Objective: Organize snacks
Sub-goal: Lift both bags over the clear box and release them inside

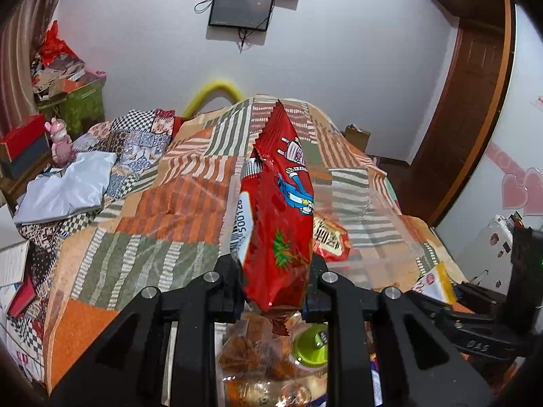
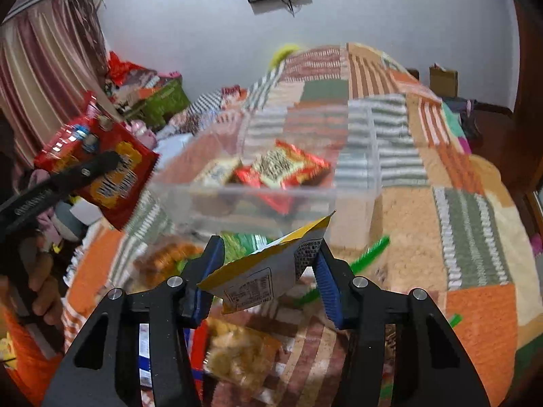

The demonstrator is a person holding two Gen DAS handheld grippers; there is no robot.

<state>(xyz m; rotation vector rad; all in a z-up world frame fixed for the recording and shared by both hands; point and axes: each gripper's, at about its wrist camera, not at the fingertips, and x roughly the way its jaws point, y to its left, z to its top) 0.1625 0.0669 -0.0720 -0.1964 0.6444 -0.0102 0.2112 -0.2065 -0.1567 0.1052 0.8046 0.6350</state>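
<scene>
Our left gripper (image 1: 275, 291) pinches the red snack bag (image 1: 276, 210) low, so it could swing loose above the bed (image 1: 142, 224); our right gripper (image 2: 263, 278) barely brackets the yellow packet (image 2: 261, 271), short of the clear bin (image 2: 356, 183), so it may drop

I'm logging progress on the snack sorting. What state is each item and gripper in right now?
left gripper: shut on the red snack bag, lifted.
red snack bag: sealed, upright, off the bed.
right gripper: jaws on either side of the yellow packet; grip unclear.
yellow packet: tilted, above the bedspread.
clear bin: open-topped, a few packets inside.
wall screen: dark.
</scene>
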